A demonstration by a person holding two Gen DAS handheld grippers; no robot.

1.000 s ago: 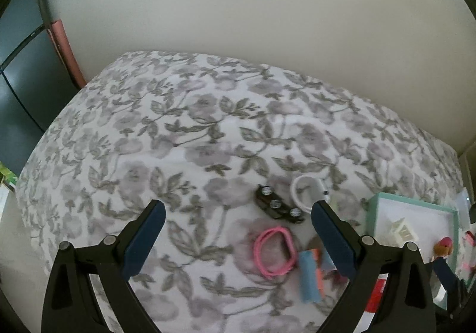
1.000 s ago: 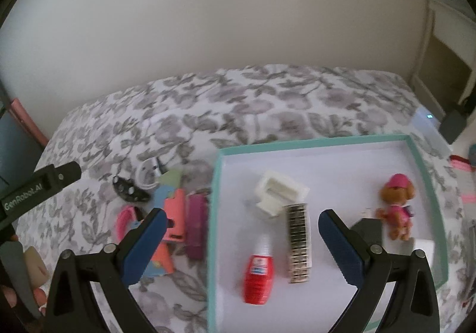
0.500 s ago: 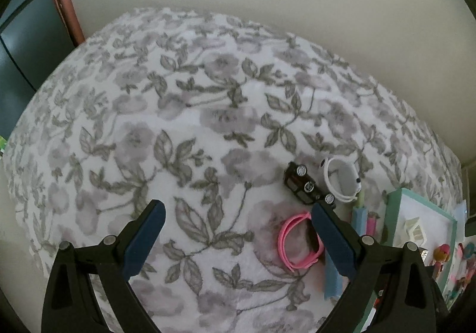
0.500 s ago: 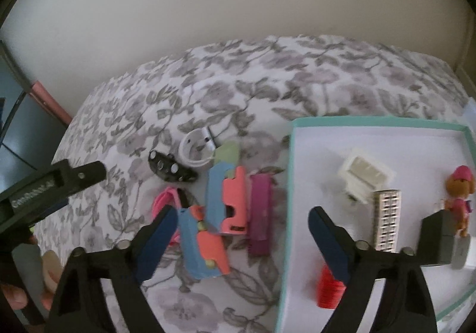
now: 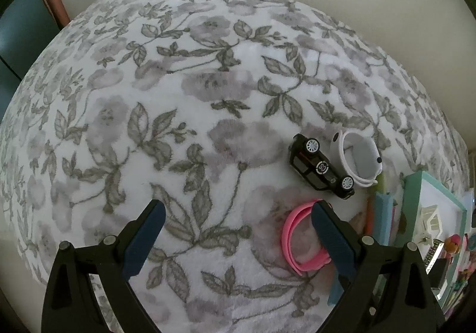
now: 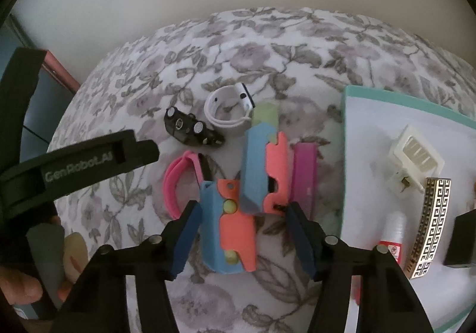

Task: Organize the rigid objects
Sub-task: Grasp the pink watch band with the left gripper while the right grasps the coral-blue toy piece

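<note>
On the floral blanket (image 5: 178,130) lie a black toy car (image 5: 321,168) (image 6: 190,129), a white band (image 5: 357,159) (image 6: 229,108) and a pink band (image 5: 300,243) (image 6: 178,181). Blue and coral plastic blocks (image 6: 229,229) (image 6: 263,166) and a purple bar (image 6: 303,175) lie beside them. My right gripper (image 6: 241,238) hangs over the nearer blue and coral block, its jaws closing with the block between them, pads apart from it. My left gripper (image 5: 235,238) is open over bare blanket, its right finger over the pink band.
A teal-rimmed white tray (image 6: 348,125) (image 5: 416,199) at the right holds a white clip (image 6: 415,154), a patterned gold bar (image 6: 428,226), a red glue bottle (image 6: 392,240) and a black box (image 6: 461,239). A hand (image 6: 17,285) holds the left gripper's body (image 6: 74,163).
Both grippers have sunk toward the blanket. The right one swung left from over the tray to above the blue and coral blocks, and its jaws have narrowed.
</note>
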